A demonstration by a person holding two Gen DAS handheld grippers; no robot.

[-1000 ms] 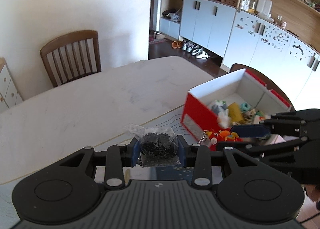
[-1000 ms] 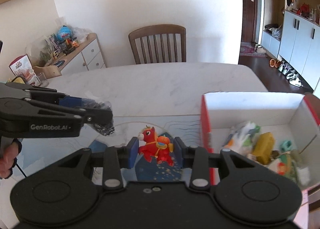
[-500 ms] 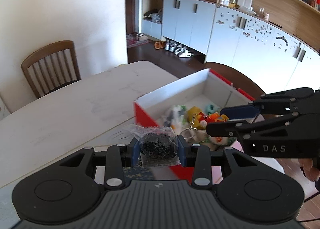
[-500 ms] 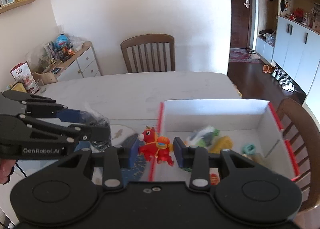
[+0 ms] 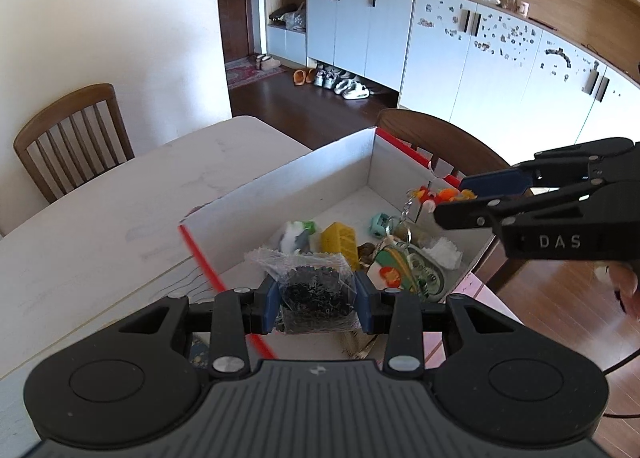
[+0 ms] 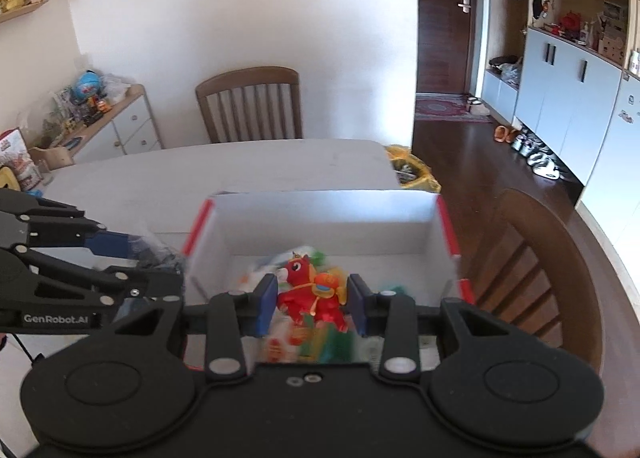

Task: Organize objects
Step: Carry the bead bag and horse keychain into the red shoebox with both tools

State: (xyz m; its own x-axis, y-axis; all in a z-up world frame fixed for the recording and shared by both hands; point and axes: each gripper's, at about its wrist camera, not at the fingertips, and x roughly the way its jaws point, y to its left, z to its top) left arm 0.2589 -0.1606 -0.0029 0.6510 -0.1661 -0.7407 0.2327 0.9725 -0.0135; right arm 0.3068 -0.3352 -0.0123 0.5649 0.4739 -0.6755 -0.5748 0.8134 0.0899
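Both grippers are matte black linkages with silver screws and blue-padded fingers [image 5: 271, 300]; the right gripper [image 5: 452, 202], at right, bears white "DAS" lettering, the left gripper [image 6: 176, 274] "GenRobot.AI".

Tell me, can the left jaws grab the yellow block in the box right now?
Probably not yet. The left gripper is already shut on a clear packet of dark bits, so its jaws are full, though the yellow block lies uncovered just beyond.

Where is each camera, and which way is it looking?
Left wrist: sits on the left gripper, looking down into the red-and-white box; its fingers pinch a clear packet of dark bits.
Right wrist: sits on the right gripper, holding a red horse toy.
Both show the box, and each shows the other gripper.
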